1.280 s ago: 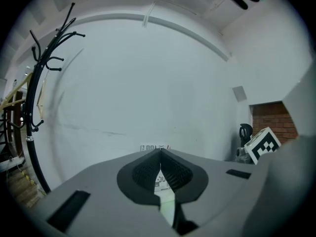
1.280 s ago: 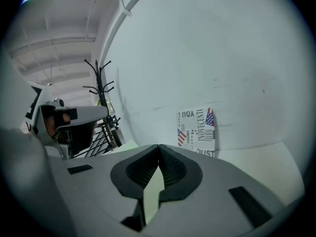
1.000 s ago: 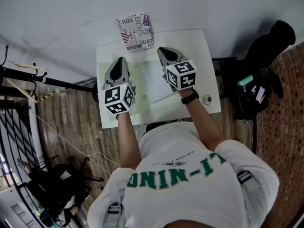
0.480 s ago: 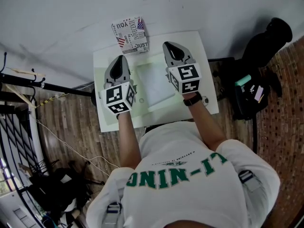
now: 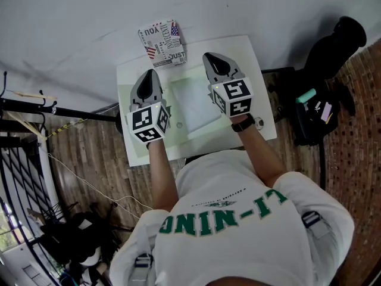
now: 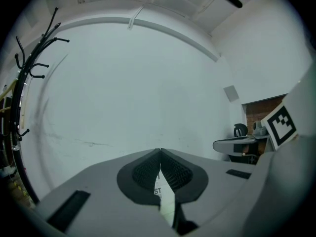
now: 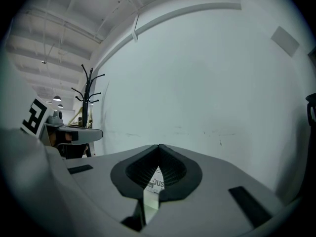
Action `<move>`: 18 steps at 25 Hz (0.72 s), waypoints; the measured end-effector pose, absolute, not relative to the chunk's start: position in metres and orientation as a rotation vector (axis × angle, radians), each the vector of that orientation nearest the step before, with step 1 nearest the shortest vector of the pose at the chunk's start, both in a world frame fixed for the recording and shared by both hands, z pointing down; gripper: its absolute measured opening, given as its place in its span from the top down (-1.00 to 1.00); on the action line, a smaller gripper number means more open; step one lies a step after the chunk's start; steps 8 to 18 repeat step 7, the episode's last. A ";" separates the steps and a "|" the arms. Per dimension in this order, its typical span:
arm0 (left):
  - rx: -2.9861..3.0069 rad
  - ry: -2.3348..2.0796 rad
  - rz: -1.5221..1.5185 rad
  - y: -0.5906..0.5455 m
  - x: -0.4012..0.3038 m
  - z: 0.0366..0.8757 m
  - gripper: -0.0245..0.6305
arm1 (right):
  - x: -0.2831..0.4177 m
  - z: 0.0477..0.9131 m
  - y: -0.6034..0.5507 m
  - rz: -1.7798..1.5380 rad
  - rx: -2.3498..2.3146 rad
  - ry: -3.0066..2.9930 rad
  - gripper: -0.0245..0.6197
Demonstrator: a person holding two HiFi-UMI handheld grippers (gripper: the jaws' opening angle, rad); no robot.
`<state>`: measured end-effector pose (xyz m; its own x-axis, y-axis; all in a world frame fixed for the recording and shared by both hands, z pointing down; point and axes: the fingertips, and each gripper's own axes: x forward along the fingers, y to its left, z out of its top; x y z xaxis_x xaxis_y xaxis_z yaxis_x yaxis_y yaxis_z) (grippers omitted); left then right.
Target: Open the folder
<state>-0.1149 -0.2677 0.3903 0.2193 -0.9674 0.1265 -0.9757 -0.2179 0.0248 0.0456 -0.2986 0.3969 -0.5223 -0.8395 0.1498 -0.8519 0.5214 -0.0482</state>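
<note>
Two grippers hover over the white surface, one on each side of the folder. The left gripper has its fingers pressed together on nothing, tips aimed at the far wall. The pale green folder lies flat mid-surface, just near of a printed box; whether its cover is shut is too faint to tell. The right gripper likewise has its fingers together and empty. If the cover is down, opening it well likely means catching only the top leaf at a free edge while the other gripper pins the back.
</note>
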 end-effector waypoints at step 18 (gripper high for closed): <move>2.376 -1.880 0.133 -0.270 -0.117 0.396 0.88 | 0.044 0.404 -0.300 0.194 1.485 -2.630 0.88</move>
